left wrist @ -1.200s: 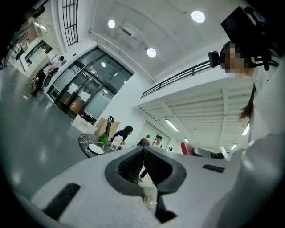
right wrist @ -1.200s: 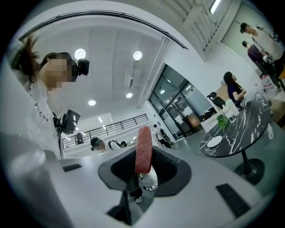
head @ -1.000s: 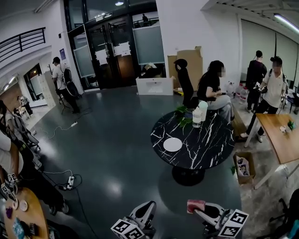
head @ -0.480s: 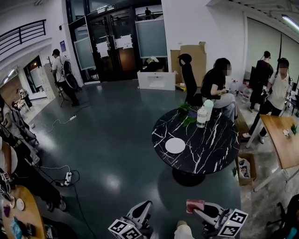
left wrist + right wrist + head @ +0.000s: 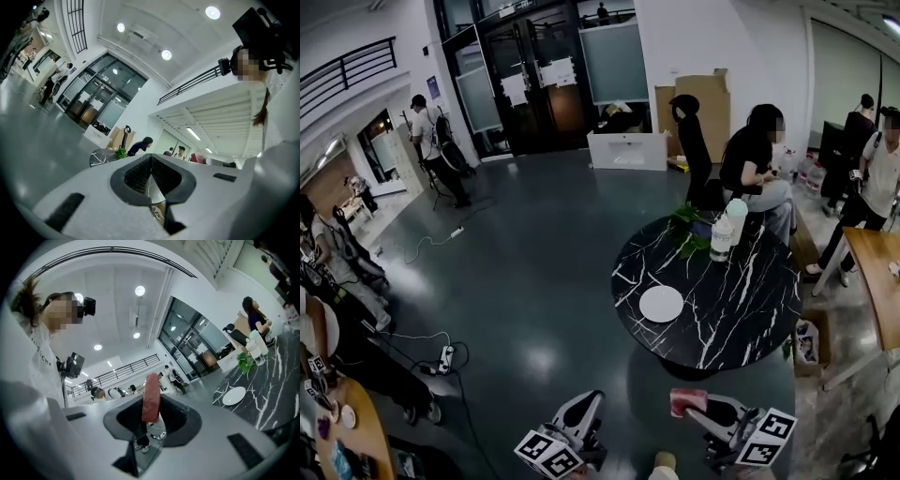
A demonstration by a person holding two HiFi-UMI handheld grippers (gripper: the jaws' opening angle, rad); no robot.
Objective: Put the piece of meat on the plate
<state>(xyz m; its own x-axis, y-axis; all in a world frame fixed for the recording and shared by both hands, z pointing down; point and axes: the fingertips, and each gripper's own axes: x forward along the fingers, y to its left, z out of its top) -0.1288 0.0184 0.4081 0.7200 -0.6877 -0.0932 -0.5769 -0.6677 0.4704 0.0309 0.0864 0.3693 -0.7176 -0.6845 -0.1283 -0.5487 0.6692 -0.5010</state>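
A pink slab of meat (image 5: 687, 401) stands upright in my right gripper (image 5: 694, 405), which is shut on it low in the head view. In the right gripper view the meat (image 5: 151, 397) sticks up from between the dark pads of that gripper (image 5: 151, 417). The white plate (image 5: 661, 303) lies bare on the near left part of a round black marble table (image 5: 741, 309), well ahead of both grippers. It also shows as the plate (image 5: 233, 395) at the right of the right gripper view. My left gripper (image 5: 584, 414) is level beside the right one, shut, with nothing in it (image 5: 151, 161).
A bottle (image 5: 726, 234) and a green plant (image 5: 688, 223) stand at the table's far side, with a seated person (image 5: 755, 164) behind. A wooden table (image 5: 877, 272) and a floor box (image 5: 807, 341) are right. Cables and a power strip (image 5: 445, 356) lie left, near people.
The black table and plate have come nearer and sit lower and larger in the head view. Both grippers travelled forward with me; the meat stays held.
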